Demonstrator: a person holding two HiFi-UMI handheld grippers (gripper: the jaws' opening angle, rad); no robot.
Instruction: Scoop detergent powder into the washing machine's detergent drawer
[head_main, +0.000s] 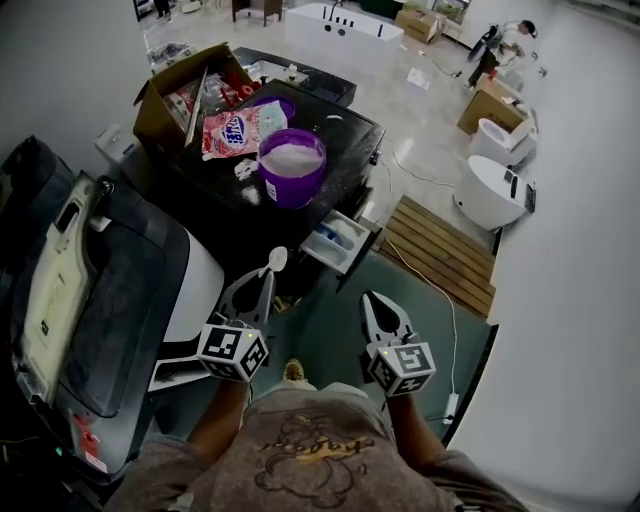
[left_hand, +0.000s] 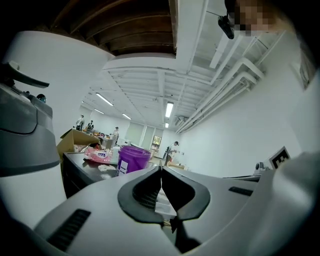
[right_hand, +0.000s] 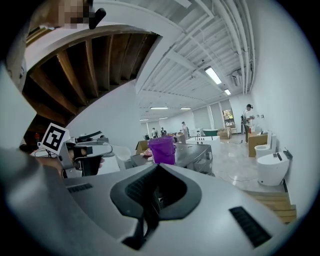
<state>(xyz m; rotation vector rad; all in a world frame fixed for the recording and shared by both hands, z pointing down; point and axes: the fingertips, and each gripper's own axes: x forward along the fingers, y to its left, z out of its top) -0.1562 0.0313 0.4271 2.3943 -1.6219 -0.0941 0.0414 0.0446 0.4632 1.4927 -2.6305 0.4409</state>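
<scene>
A purple bucket (head_main: 291, 165) holding white powder stands on the dark washing machine (head_main: 352, 131). Below it the detergent drawer (head_main: 338, 243) is pulled out. My left gripper (head_main: 268, 276) hangs just in front of the drawer, shut on a white scoop (head_main: 277, 260) whose bowl sticks out past the tips. My right gripper (head_main: 372, 297) is shut and holds nothing, lower and to the right of the drawer. The left gripper view shows the left gripper (left_hand: 161, 168) with jaws together and the bucket (left_hand: 132, 159) beyond. In the right gripper view the right gripper (right_hand: 159, 166) is closed, bucket (right_hand: 162, 150) ahead.
A pink detergent bag (head_main: 230, 130) and an open cardboard box (head_main: 175, 95) sit behind the bucket. Another machine with a grey lid (head_main: 100, 290) stands at my left. A wooden pallet (head_main: 440, 250), a cable and white toilets (head_main: 490, 190) are on the floor to the right.
</scene>
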